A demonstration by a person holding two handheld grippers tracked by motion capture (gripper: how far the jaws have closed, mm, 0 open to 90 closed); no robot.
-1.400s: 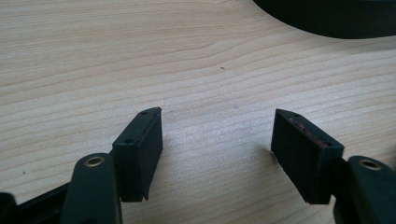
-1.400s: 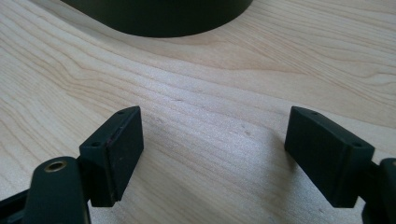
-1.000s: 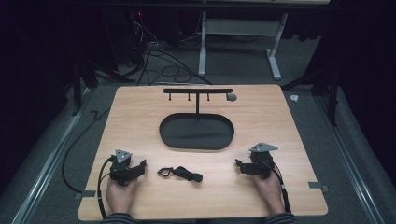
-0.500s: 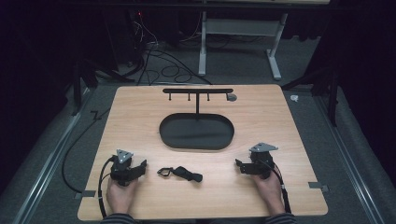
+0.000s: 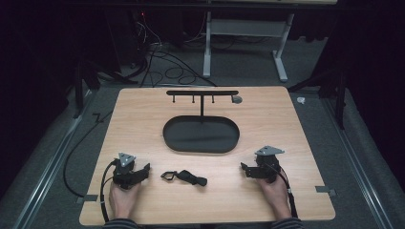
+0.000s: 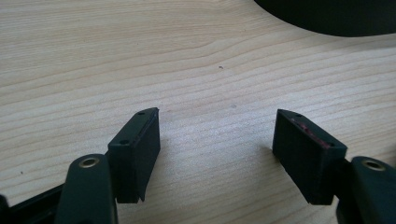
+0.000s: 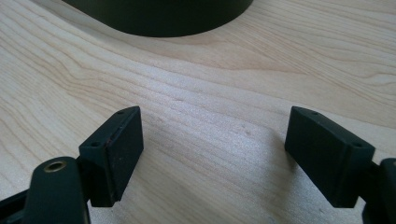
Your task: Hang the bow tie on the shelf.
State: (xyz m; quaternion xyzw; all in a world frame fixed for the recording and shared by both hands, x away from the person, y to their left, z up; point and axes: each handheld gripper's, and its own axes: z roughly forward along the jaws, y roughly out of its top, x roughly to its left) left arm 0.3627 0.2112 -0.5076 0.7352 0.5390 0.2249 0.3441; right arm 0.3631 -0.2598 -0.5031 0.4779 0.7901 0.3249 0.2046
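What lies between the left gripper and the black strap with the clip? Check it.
Nothing visible. The left gripper, jaws open, has bare table between it and the black strap, which lies flat to its right.

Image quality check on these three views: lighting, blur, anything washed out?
High view: table evenly lit, surroundings nearly black, the strap small and soft. Left gripper view: wood grain crisp, left gripper jaws slightly soft at the bottom edge, tray a detail-free black. Right gripper view: sharp grain, soft shadows under the right gripper jaws, no glare.
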